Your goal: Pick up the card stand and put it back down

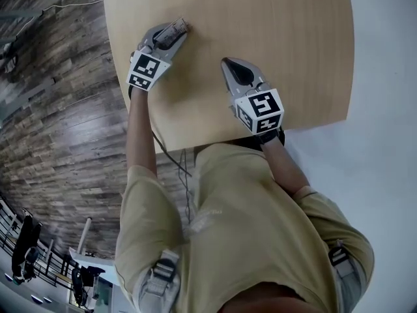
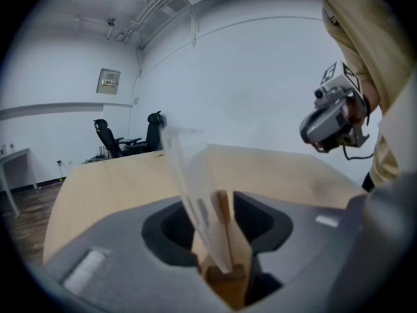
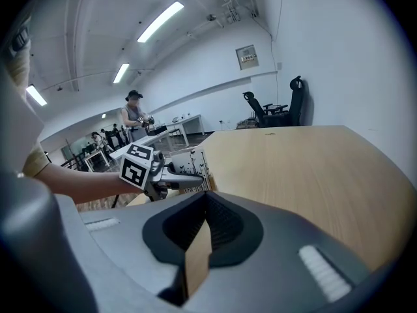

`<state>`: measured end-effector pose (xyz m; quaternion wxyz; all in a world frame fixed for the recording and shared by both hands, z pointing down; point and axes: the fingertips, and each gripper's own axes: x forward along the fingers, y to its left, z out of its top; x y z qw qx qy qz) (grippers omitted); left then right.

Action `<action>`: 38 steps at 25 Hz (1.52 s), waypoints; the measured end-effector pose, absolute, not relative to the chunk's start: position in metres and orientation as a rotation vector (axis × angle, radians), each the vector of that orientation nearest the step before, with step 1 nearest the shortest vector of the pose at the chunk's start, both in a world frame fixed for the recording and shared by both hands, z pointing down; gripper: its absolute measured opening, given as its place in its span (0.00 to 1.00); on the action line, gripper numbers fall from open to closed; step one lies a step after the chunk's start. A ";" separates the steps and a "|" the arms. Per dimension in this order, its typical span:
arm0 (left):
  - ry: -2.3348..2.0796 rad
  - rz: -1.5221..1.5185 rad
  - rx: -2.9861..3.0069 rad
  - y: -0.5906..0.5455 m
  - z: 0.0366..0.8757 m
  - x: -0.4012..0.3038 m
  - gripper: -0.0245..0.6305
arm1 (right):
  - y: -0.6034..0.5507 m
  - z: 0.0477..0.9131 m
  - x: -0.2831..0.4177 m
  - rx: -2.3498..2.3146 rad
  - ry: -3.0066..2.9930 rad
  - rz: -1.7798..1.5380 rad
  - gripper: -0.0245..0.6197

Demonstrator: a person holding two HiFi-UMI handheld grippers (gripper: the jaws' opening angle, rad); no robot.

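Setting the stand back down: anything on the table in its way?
Nothing visible does. The stand sits between the left gripper's jaws, and the table around it shows nothing else. The right gripper is off to the side, shut and empty.

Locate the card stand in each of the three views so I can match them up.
Head view: card stand upper left, at the tip of the left tool, near the table edge.
Left gripper view: card stand lower centre, between that tool's jaws.
Right gripper view: card stand left of centre, at the left tool's tip.
Shared landmark: the wooden table, visible in all three.
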<state>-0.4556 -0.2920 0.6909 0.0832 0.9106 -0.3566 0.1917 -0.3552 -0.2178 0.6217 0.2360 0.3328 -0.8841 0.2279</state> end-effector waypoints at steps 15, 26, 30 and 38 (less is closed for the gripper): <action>-1.500 0.418 2.352 -0.213 0.625 -0.493 0.62 | -0.179 0.559 -0.323 0.873 -2.520 0.509 0.05; -1.733 0.118 2.296 -0.150 0.489 -0.391 0.47 | -0.125 0.486 -0.235 0.977 -2.622 0.437 0.05; -1.751 0.079 2.320 -0.129 0.443 -0.329 0.44 | -0.115 0.457 -0.191 1.067 -2.640 0.424 0.05; -1.960 0.030 2.346 -0.098 0.368 -0.254 0.18 | -0.104 0.398 -0.125 1.248 -2.712 0.349 0.05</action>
